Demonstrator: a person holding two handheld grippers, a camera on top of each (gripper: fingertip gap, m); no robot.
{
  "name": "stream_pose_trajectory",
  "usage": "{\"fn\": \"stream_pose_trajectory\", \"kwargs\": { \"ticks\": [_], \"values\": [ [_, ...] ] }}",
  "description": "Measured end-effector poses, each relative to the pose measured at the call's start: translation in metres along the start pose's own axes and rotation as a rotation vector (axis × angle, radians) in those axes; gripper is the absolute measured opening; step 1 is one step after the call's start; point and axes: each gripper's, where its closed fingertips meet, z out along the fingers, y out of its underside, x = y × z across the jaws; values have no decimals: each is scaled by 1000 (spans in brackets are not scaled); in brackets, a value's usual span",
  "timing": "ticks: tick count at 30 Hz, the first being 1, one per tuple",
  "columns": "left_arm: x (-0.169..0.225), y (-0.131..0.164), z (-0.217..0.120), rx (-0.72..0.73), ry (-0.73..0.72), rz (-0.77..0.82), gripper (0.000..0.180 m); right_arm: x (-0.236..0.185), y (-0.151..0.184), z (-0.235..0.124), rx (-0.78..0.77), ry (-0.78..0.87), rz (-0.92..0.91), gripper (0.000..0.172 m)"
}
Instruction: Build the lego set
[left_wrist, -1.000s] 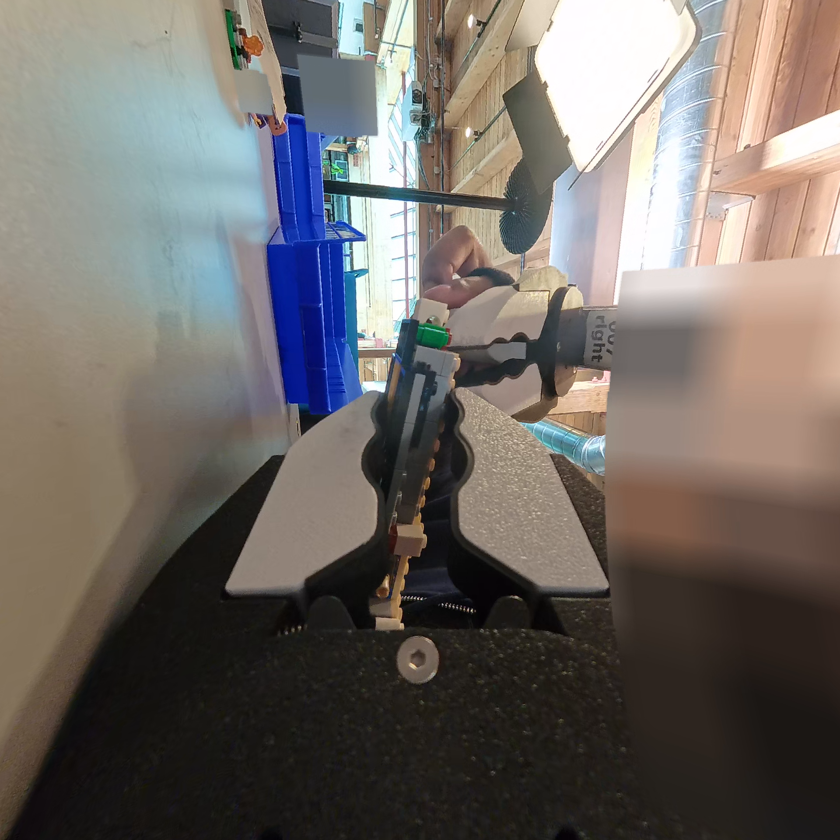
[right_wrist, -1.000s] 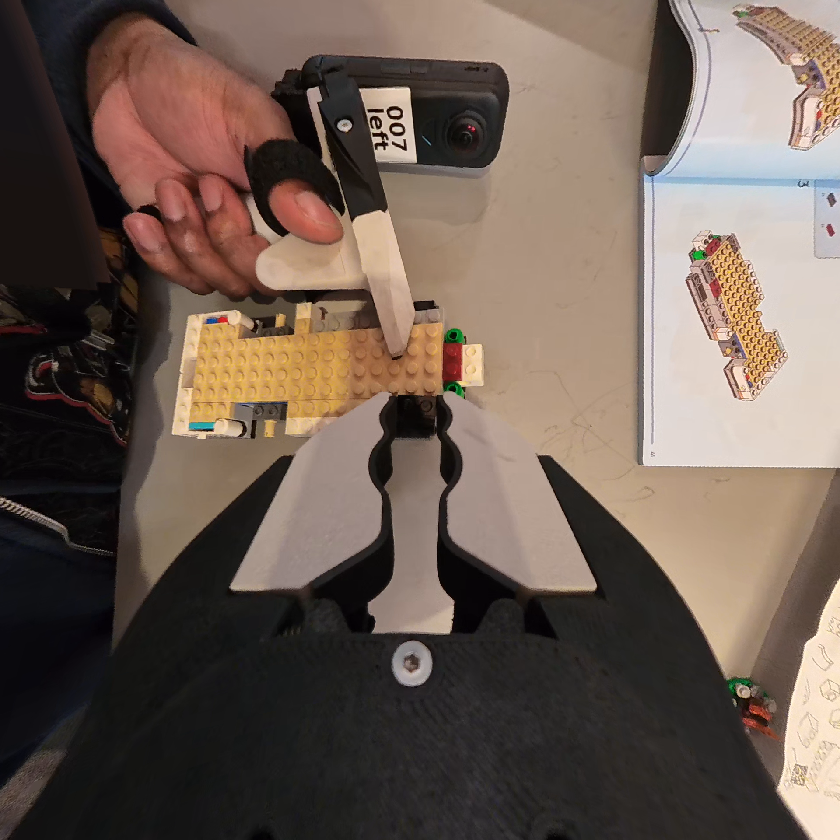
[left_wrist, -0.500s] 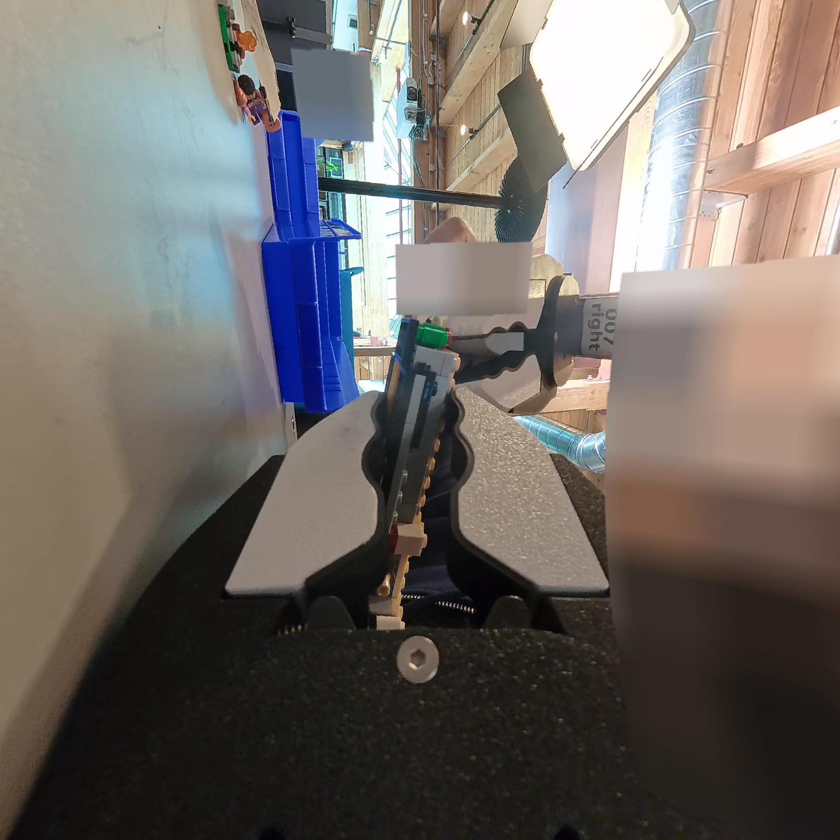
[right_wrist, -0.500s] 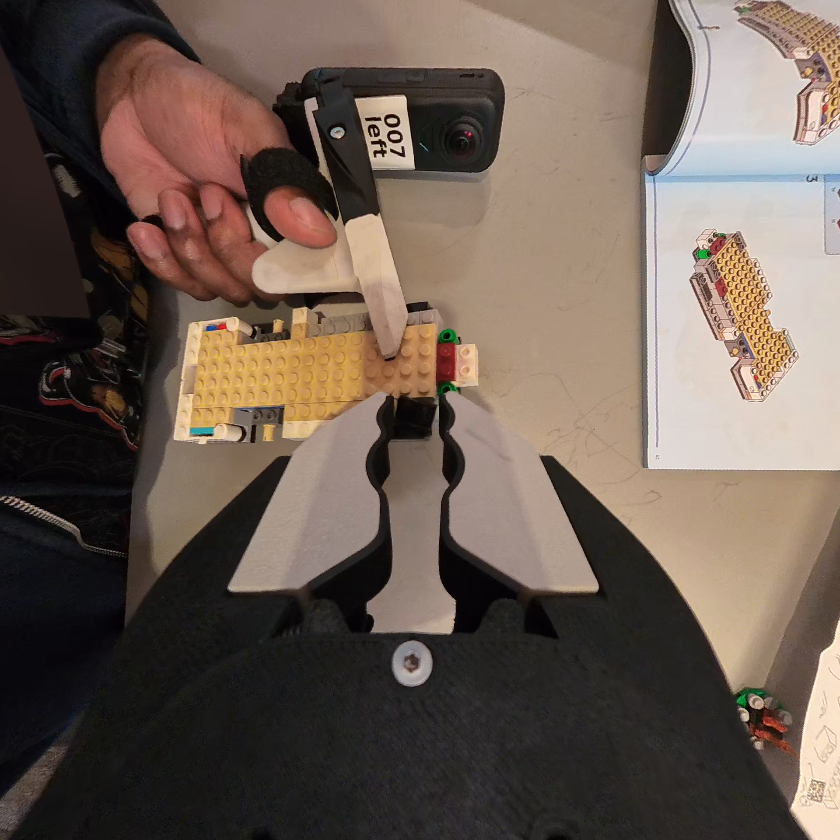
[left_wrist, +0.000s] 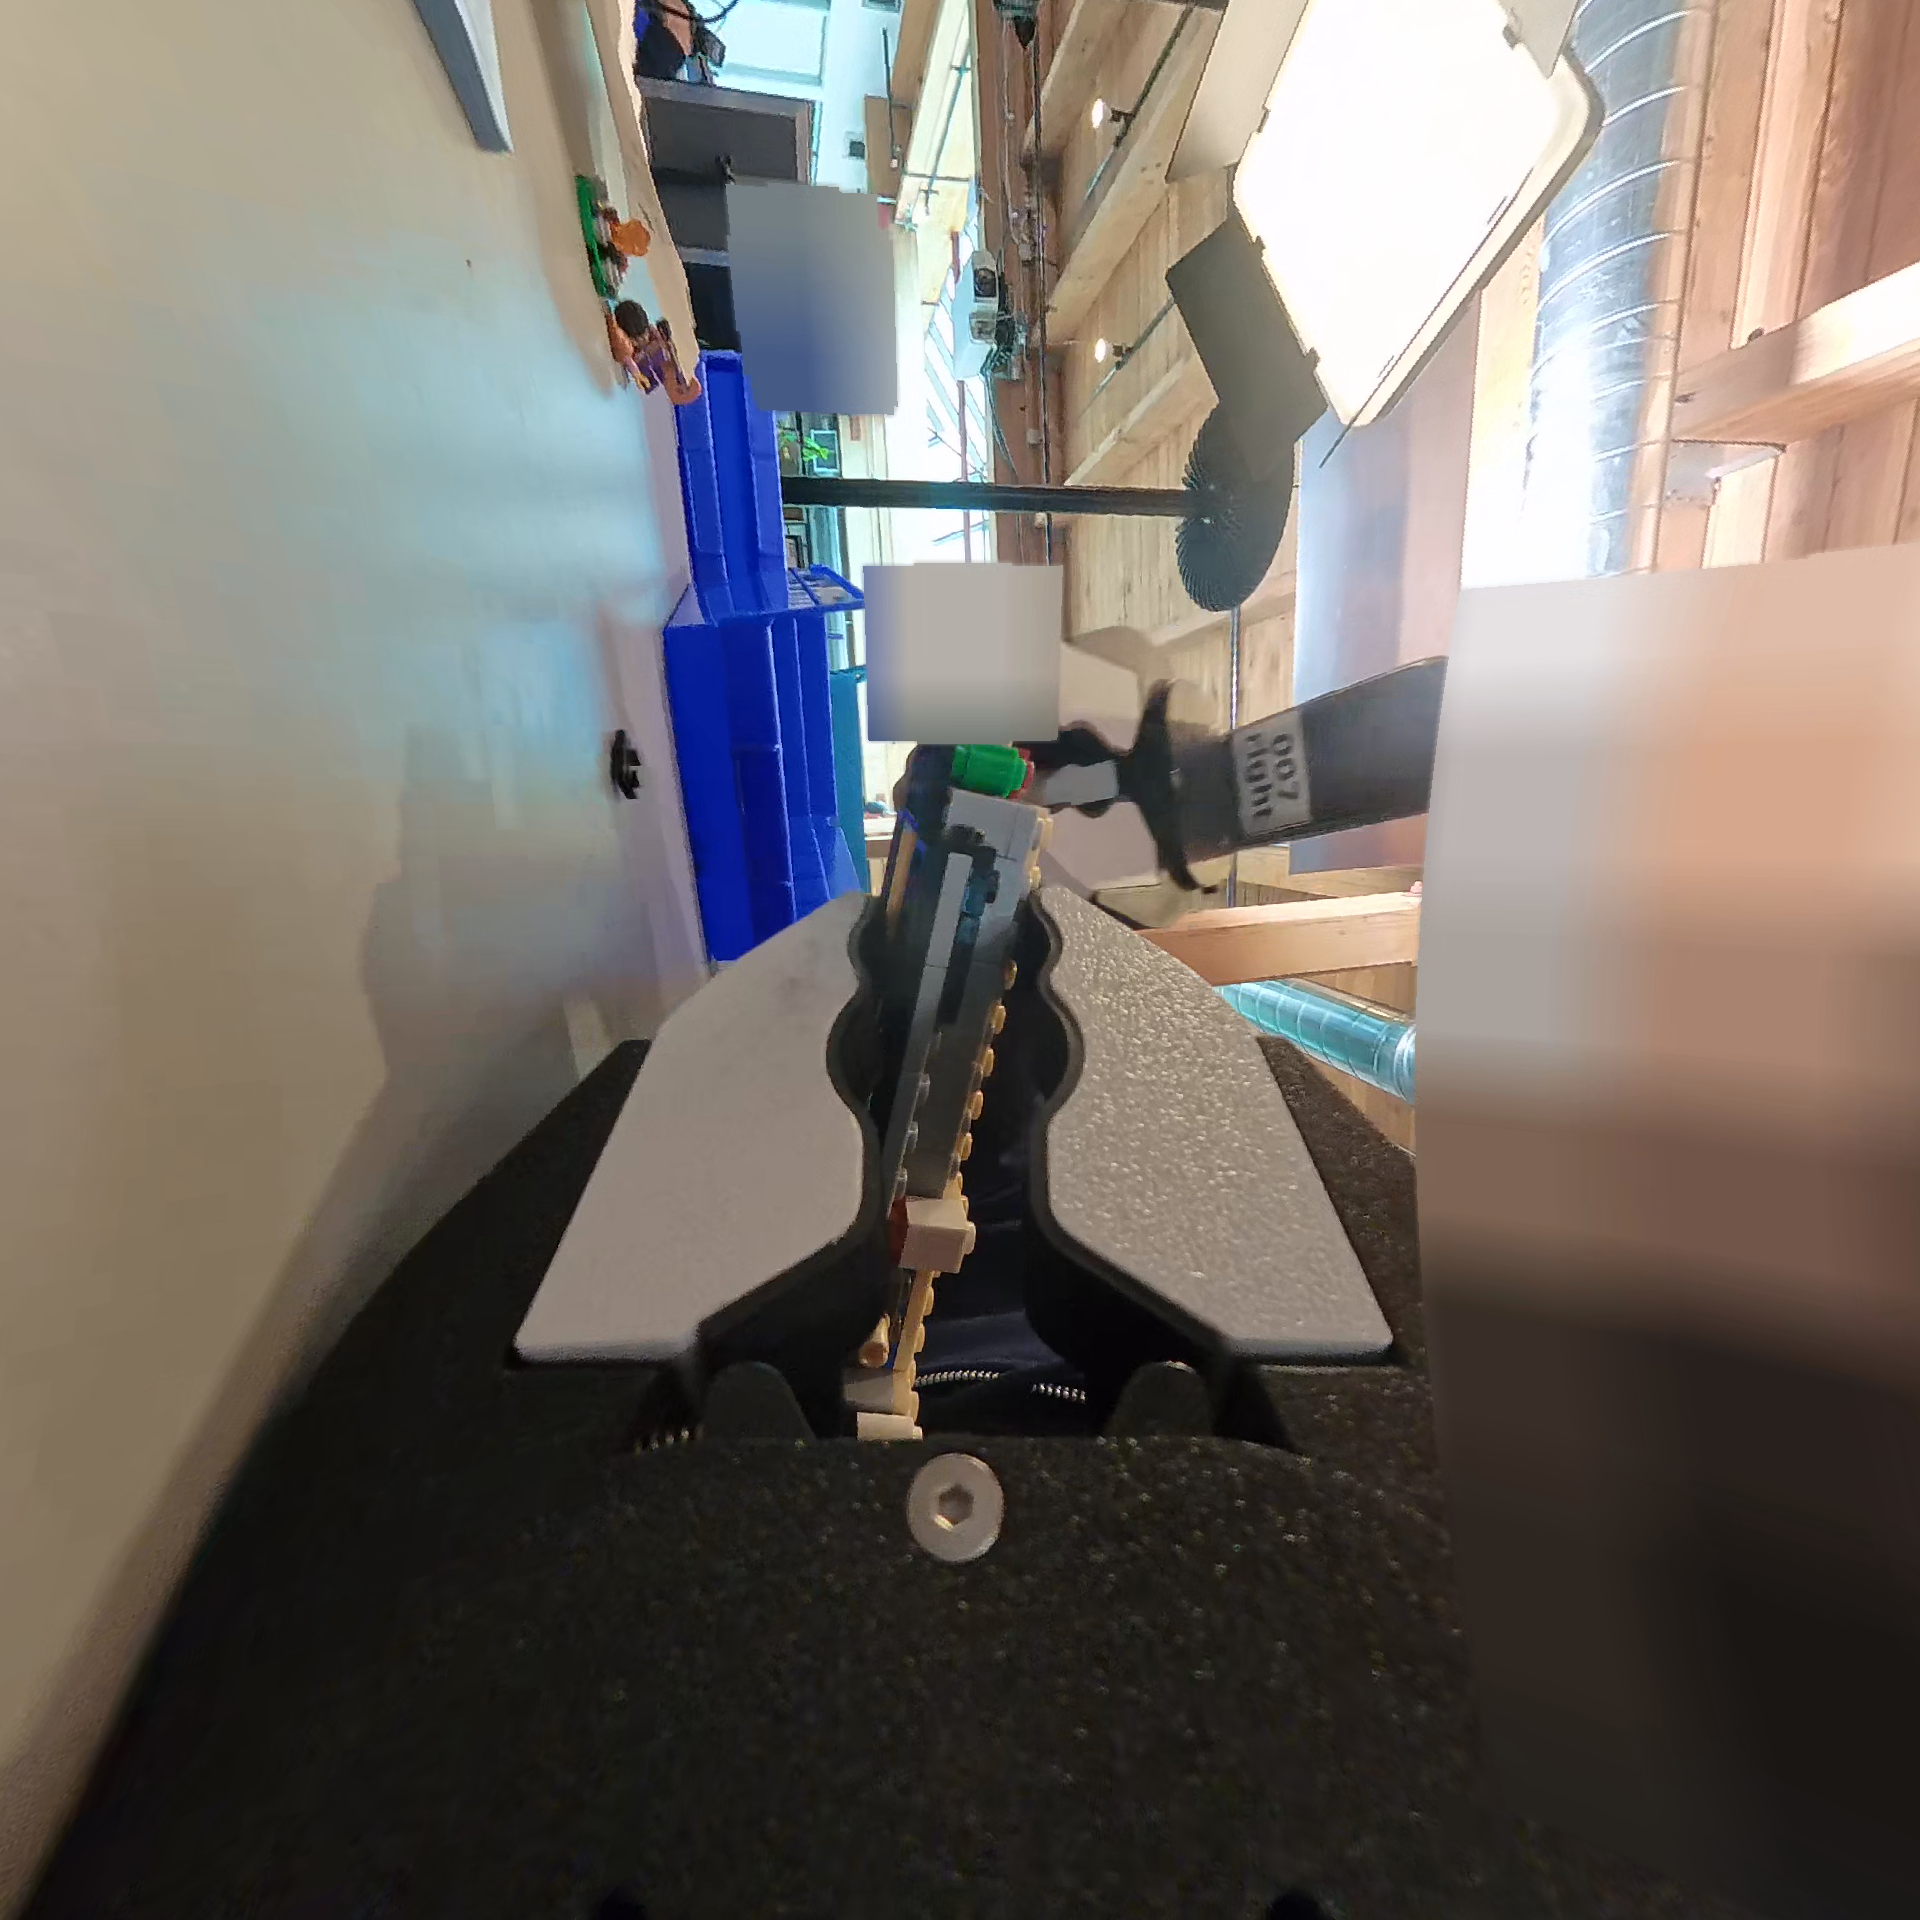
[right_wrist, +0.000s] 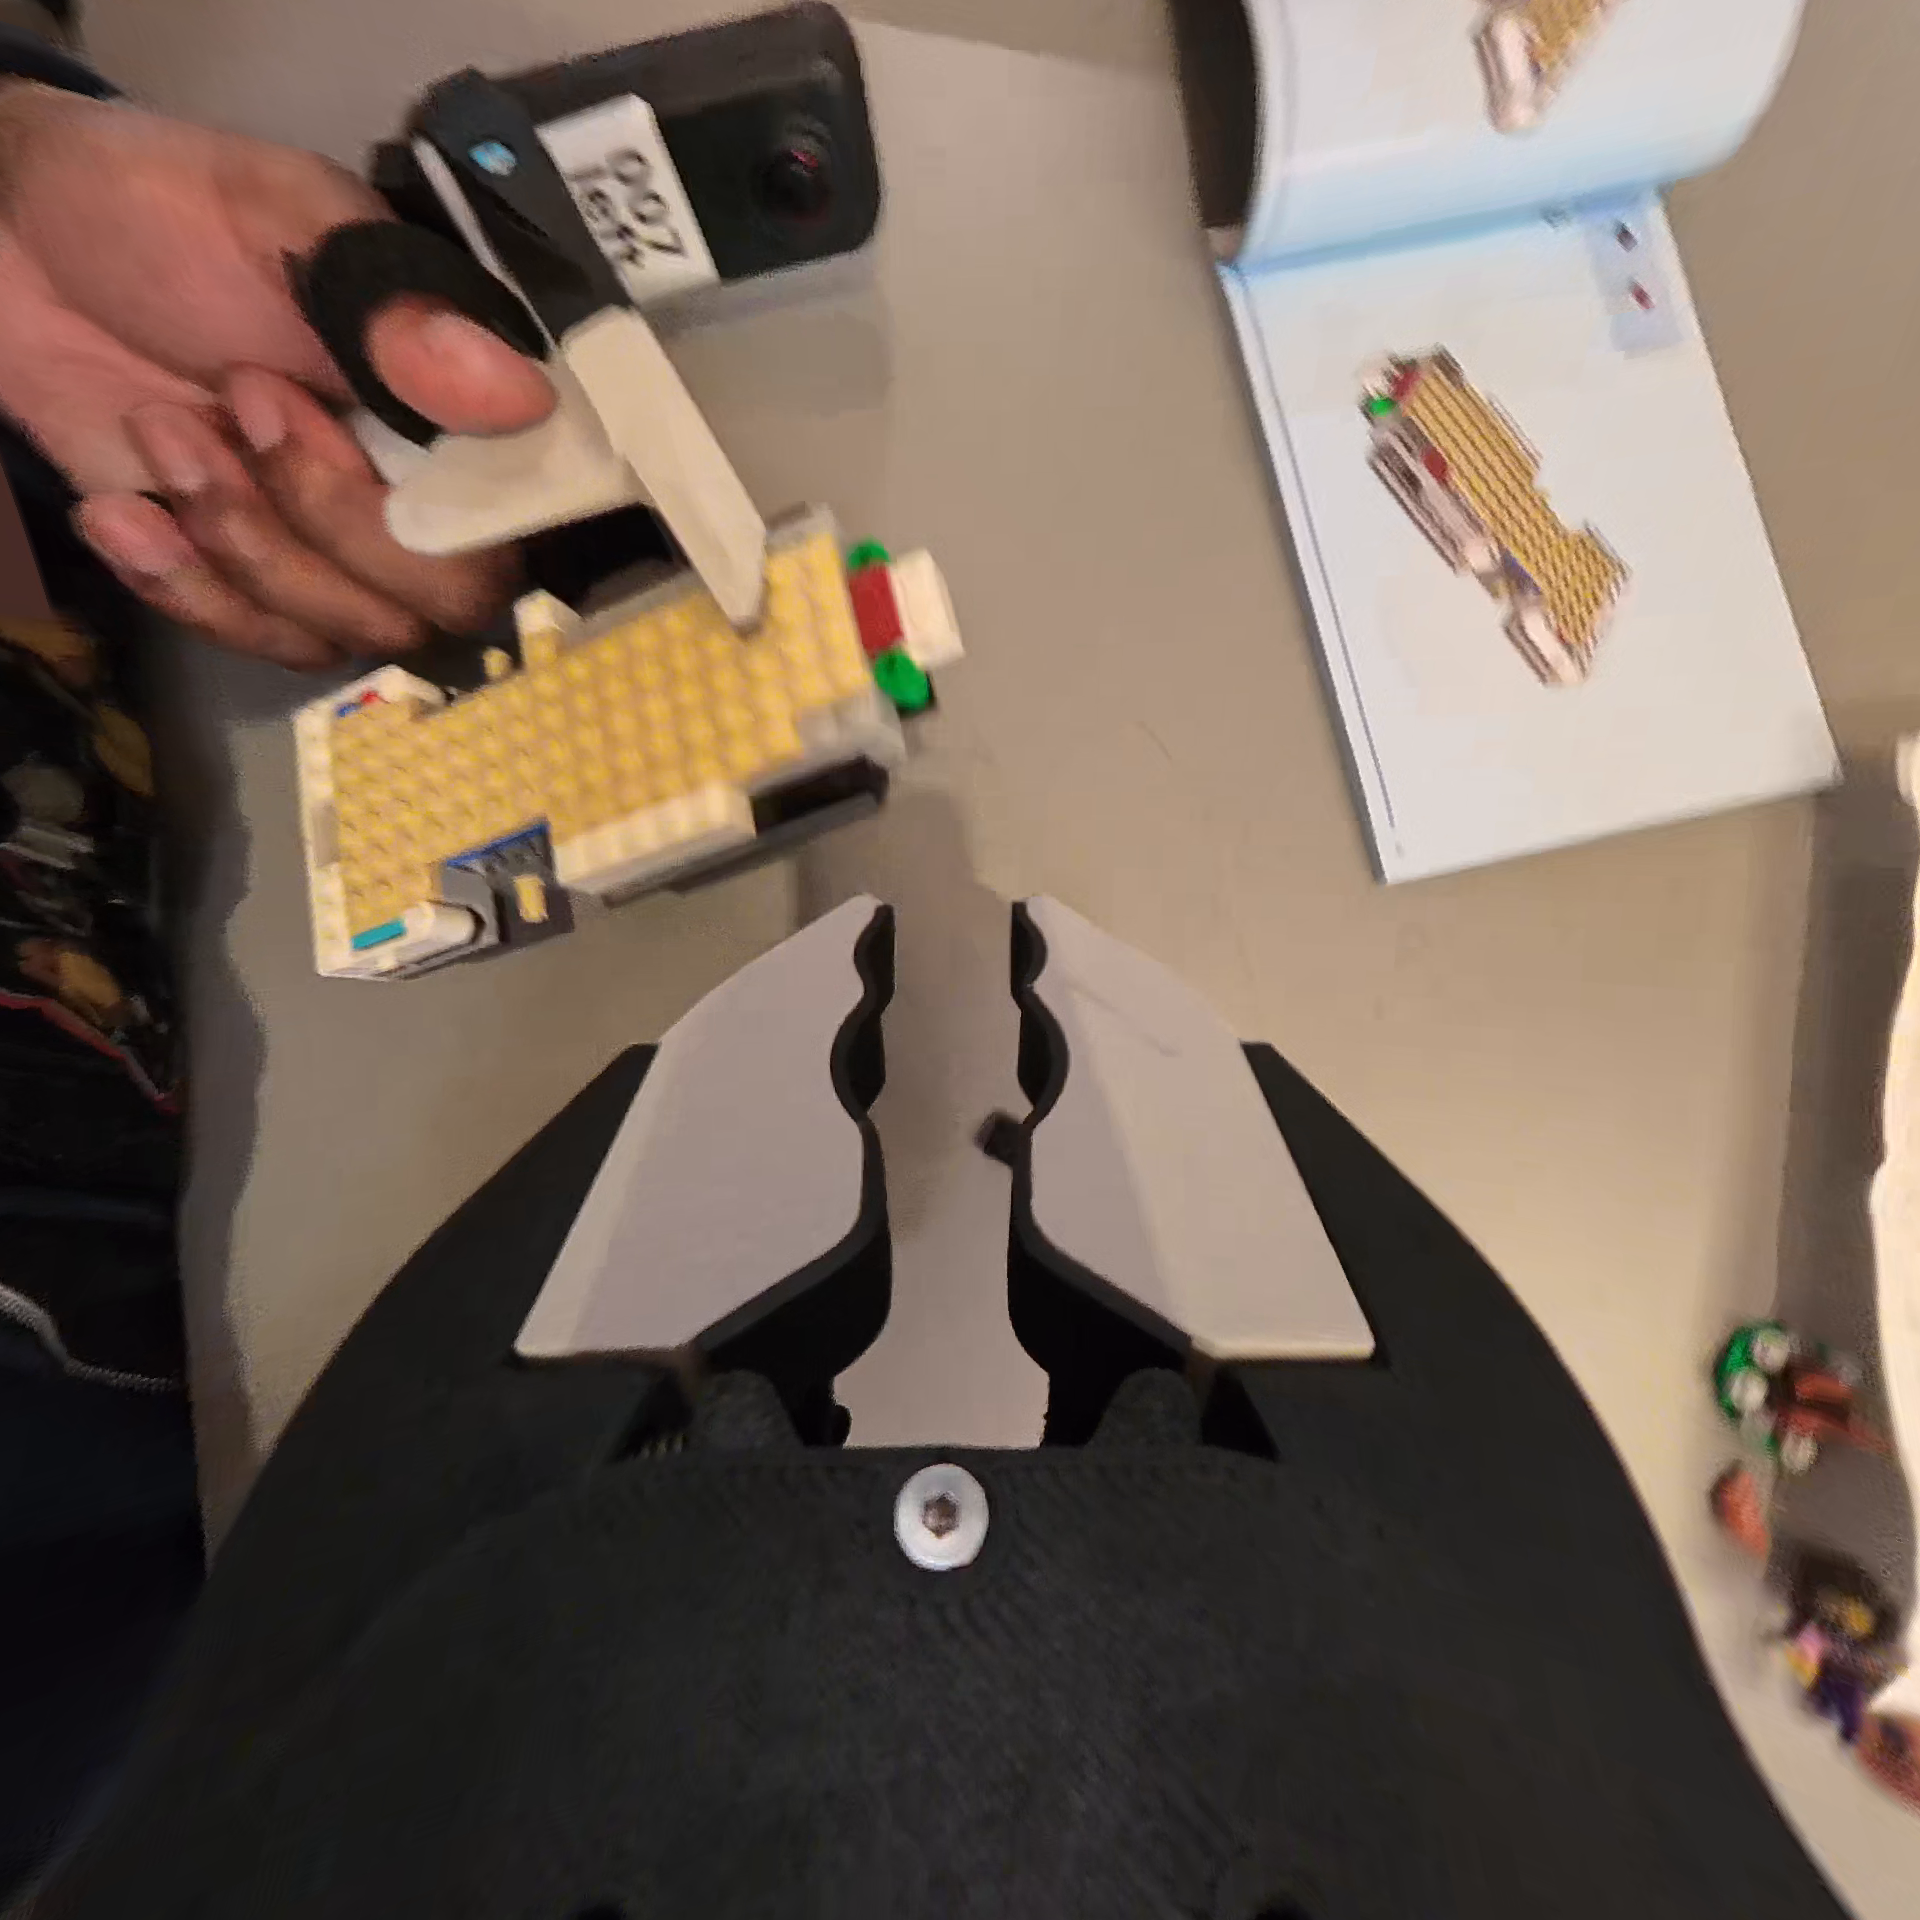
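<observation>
Table (right_wrist: 1091, 623): plain beige, fills the right wrist view.

Instruction booklet (right_wrist: 1538, 540), upper right, lying open; printed page shows a tan studded build. Writing too blurred to read.

Brick model (right_wrist: 582, 727), centre-left of the right wrist view: tan studded deck, white edging, grey and blue bits at the lower-left end, red/white block with two green round pieces at the upper-right end. Long axis runs lower left to upper right, slightly tilted.

Left gripper (left_wrist: 951, 925): jaws clenched on the model, seen edge-on between them, pointing away up the frame. A hand (right_wrist: 208, 416) holds this gripper, which carries a label.

Right gripper (right_wrist: 951, 914): jaws released, nothing between them, near the model's lower edge, apart from it.

Small figures (right_wrist: 1797, 1475), lower right, probably minifigures; blurred.

Blue bins (left_wrist: 748, 727), left of centre in the left wrist view.
</observation>
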Motion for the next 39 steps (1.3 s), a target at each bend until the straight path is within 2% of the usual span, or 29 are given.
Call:
{"fn": "stream_pose_trajectory", "kwargs": {
  "ticks": [7,10,13,16,25,31,39],
  "values": [
    [-5,-6,-1,21,-43,14,24,12,80,-4,-24,242,160,22],
    [-7,-5,5,20,-61,11,25,15,94,4,-42,279,154,24],
    [-8,-2,11,20,-72,8,25,23,97,9,-31,280,117,24],
    [-9,2,13,38,-86,13,25,23,99,15,-38,216,131,23],
    [-11,4,10,102,-90,-6,25,-22,79,30,37,18,95,23],
    [-9,7,9,125,-63,-31,25,11,77,25,53,124,141,22],
    [-6,11,8,173,-24,-20,25,9,77,39,-4,148,181,13]
  ]
}}
